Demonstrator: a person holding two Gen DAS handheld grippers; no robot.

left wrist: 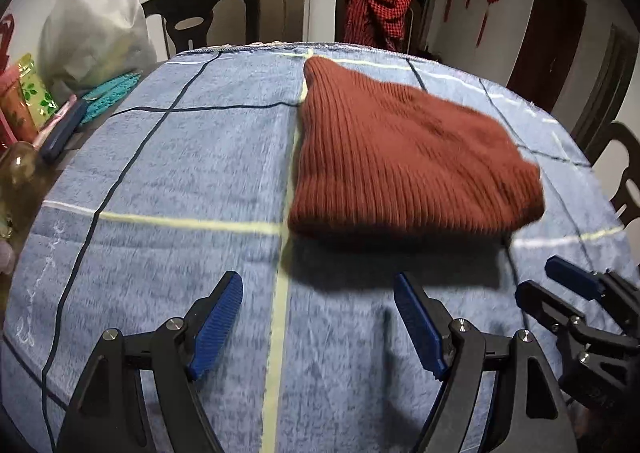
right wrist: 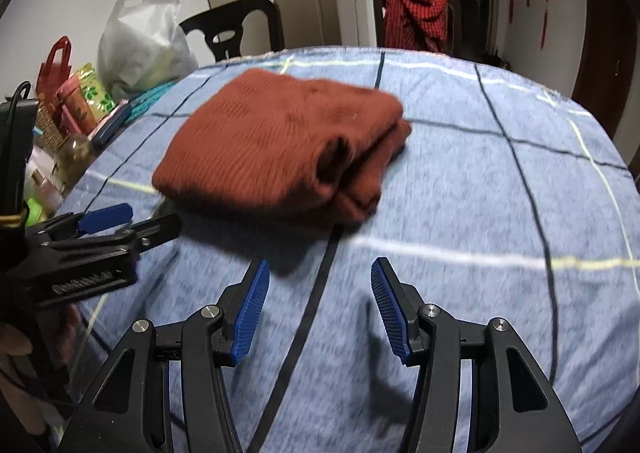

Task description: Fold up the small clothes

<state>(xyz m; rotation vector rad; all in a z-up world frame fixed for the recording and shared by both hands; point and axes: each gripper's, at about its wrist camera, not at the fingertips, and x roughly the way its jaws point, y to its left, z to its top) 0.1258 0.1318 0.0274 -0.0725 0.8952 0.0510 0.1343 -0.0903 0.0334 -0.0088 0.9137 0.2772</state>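
The rust-brown knitted garment (left wrist: pixel 400 157) lies on the surface (left wrist: pixel 168 173), already folded into a thick, roughly square bundle, just ahead of both claws and touching neither. The left claw (left wrist: pixel 318 317) is released, its jaws spread wide over bare cloth and grasping nothing; the right claw (right wrist: pixel 318 309) is likewise released and empty, and it hovers beside the left one. Judged from this layout, the fold appears largely complete, and the step in hand is either a final tidy or a withdrawal. To do it well, any further grip should take the stacked layers together at the open edge seen in the right wrist view, where the folds bulge and gape, then press them flat rather than drag them. The knit is ribbed, soft and thick, so it will likely spring open if released too soon. The surface is covered by a blue towelling cloth (right wrist: pixel 480 181) with dark and pale check lines; its nap will probably hold the bundle against sliding. A white plastic bag (left wrist: pixel 92 21) and small packets (left wrist: pixel 32 93) stand at the left edge, well apart from the garment.
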